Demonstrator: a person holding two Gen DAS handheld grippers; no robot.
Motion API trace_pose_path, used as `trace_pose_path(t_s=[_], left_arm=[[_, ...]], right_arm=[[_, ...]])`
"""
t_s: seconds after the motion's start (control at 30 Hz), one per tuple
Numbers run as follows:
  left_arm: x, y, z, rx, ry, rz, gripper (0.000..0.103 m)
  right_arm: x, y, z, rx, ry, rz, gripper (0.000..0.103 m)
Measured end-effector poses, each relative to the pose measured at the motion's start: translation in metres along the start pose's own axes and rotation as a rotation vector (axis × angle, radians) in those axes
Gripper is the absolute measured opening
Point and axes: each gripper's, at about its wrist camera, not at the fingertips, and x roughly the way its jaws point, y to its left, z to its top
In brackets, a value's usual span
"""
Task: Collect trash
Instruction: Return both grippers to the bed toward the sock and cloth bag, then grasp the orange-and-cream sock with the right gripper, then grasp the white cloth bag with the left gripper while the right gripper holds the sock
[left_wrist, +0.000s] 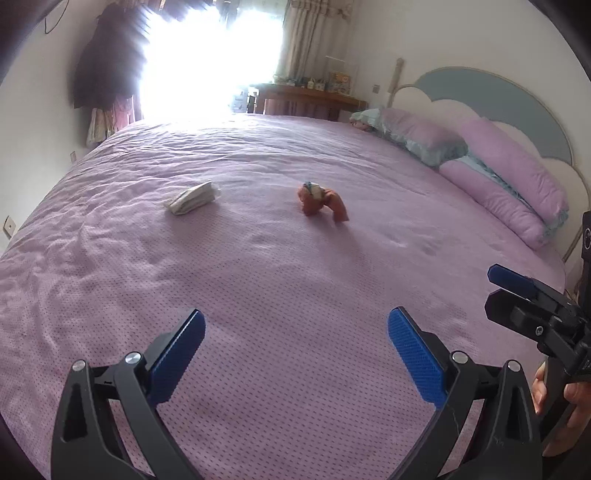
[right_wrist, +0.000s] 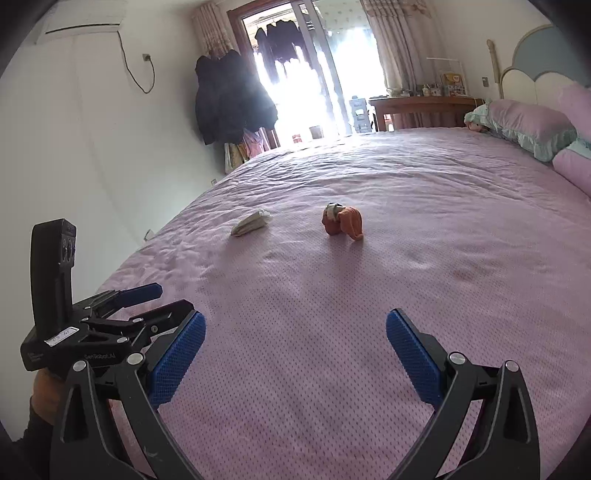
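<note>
The wide bed under a pink-lilac dotted cover (left_wrist: 258, 295) carries the trash, with three pillows, lilac with teal frills (left_wrist: 424, 136), stacked by the headboard. Both tools hang over the near edge, well apart from the litter: the left gripper (left_wrist: 296, 334) and the right gripper (right_wrist: 295, 334) each have their blue-padded fingers spread wide, nothing between them. Two pieces of trash lie mid-bed, near each other but apart — one crumpled whitish paper wad (left_wrist: 192, 198) and one rust-orange scrunched wrapper with a pale bit on top (left_wrist: 322, 201). This looks like the approach step; next, each gripper likely needs to reach forward and down over one piece before closing.
</note>
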Motion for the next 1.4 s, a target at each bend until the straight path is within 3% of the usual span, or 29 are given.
trace_pose_path(t_s=[0.23,0.53,0.83,0.87,0.97,1.03,1.07,1.27,1.4], left_arm=[[0.035,0.036,0.027,-0.020,0.014,0.022,0.099],[0.092,0.085,0.075,-0.034,0.023,0.057,0.099],[0.128,0.109,0.086,-0.022,0.040,0.098,0.099],[0.132,0.112,0.087,-0.022,0.045,0.097,0.099],[0.138,0.118,0.092,-0.024,0.042,0.093,0.099],[0.142,0.121,0.096,-0.021,0.043,0.095,0.099],[0.145,0.122,0.099,-0.018,0.041,0.098,0.099],[0.159,0.130,0.112,0.049,0.044,0.105,0.099],[0.177,0.139,0.120,0.071,0.089,0.078,0.099]], right_arm=[[0.054,0.002,0.028,-0.023,0.029,0.008,0.095],[0.137,-0.020,0.066,-0.042,0.104,-0.045,0.095],[0.232,-0.061,0.095,0.009,0.194,-0.130,0.093],[0.241,-0.064,0.097,0.008,0.203,-0.138,0.091],[0.256,-0.069,0.101,0.011,0.217,-0.140,0.071],[0.264,-0.073,0.101,0.031,0.228,-0.104,0.045],[0.265,-0.072,0.101,0.042,0.234,-0.078,0.040],[0.254,-0.042,0.100,-0.037,0.210,0.026,0.038],[0.252,-0.031,0.100,-0.023,0.218,0.086,0.038]])
